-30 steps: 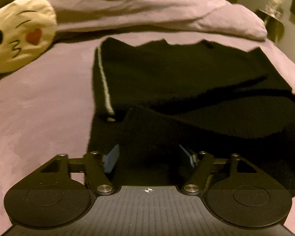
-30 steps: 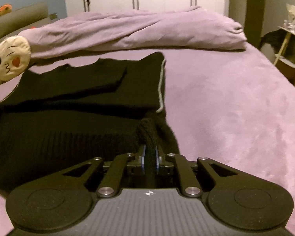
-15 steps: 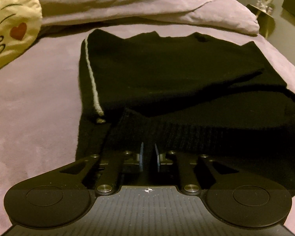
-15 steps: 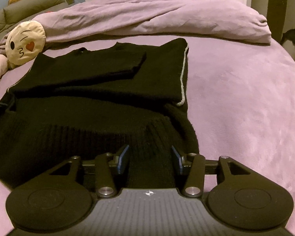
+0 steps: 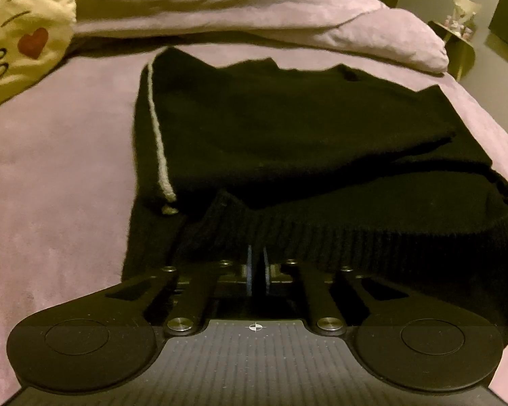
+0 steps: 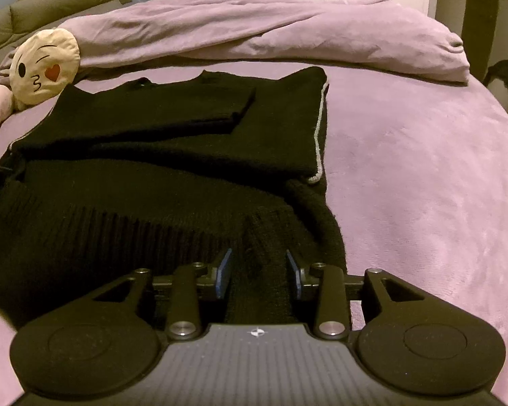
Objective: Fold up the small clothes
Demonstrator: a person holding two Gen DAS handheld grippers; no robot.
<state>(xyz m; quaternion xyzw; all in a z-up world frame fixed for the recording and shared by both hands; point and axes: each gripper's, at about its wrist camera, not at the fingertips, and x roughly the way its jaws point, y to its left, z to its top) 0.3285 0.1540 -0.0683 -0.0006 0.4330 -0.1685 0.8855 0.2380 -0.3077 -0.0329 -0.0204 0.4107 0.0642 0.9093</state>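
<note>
Closing hard since a second ago, the left gripper [image 5: 257, 264] has gone from wide jaws to blue pads pressed nearly together on the ribbed hem of the black sweater [image 5: 288, 128], pinching a raised ridge of knit at the near left corner. Over on the other side, the right gripper [image 6: 259, 270] tells a different story: it was clamped on the hem and its jaws have just been opening and settling, so now the pads stand spread with a hump of hem between them, not visibly squeezed.

Left to right across the purple bed [image 6: 423, 176]: a kissing-face emoji cushion [image 6: 44, 67] by the rumpled duvet [image 6: 271, 30], then the sweater lying flat in the middle, sleeves already folded in across its body, a pale seam stripe [image 6: 319, 135] running down its right edge.

My read: sleeves are done, and this is the set-up for the bottom-to-top fold. The left corner looks secured; the right needs to re-close on its corner first. Then both should lift together and carry the hem evenly toward the neckline, or the fold will skew.
</note>
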